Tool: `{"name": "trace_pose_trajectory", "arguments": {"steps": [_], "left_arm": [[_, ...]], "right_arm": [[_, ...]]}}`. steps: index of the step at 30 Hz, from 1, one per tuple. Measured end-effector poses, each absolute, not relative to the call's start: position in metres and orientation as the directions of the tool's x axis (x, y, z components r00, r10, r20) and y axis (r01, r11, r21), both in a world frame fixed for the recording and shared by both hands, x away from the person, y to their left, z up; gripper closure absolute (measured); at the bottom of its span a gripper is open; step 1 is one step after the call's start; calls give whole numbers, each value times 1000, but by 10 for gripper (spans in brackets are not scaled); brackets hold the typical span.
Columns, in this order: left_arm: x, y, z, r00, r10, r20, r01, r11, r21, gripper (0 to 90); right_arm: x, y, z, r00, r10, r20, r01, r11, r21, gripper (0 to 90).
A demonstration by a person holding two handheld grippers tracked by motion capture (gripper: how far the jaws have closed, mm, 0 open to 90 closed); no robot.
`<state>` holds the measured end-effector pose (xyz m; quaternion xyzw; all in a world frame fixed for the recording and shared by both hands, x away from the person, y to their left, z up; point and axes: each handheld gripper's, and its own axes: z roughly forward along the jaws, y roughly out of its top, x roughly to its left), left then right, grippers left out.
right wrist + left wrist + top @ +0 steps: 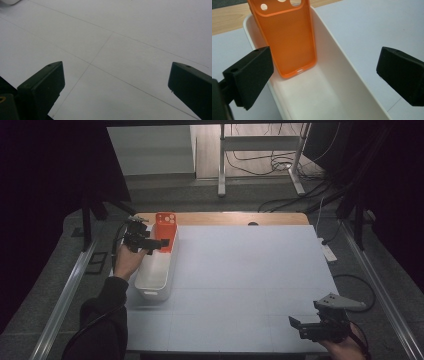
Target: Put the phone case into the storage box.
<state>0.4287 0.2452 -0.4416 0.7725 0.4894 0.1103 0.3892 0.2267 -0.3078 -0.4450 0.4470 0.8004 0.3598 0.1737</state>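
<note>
At the near edge of the white table (250, 285), my right gripper (305, 327) idles at the right-hand corner, its jaws spread wide over bare surface with nothing between them; the right gripper view carries only the table's faint seam lines ahead of the two black pads. Farther off, on the left side of the table, my left gripper (157, 243) hovers at the far end of a long white plastic bin (150, 292), jaws apart and gripping nothing. One orange phone case (166, 232) stands inside that bin, propped against its far end wall, open side toward the left gripper's camera, camera cutouts at the top, charging-port edge resting on the bin floor. In the left gripper view the phone case (289, 40) sits just ahead of the pads and off toward the left-hand one, clear of both; its long axis runs up and away along the bin (342, 82), leaning back. I judge the case already set down in the bin, so any re-grip would belong to the left hand, by far the nearer; the right is well apart from it. Count: one case, one bin, two grippers.
</note>
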Motion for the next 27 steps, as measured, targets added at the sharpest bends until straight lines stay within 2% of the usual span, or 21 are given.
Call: {"name": "trace_pose_trajectory", "arguments": {"steps": [27], "left_arm": [[388, 231, -437, 580, 794, -182, 602, -268, 752, 14]], "right_arm": [[227, -308, -445, -540, 841, 44, 590, 341, 732, 2]]}}
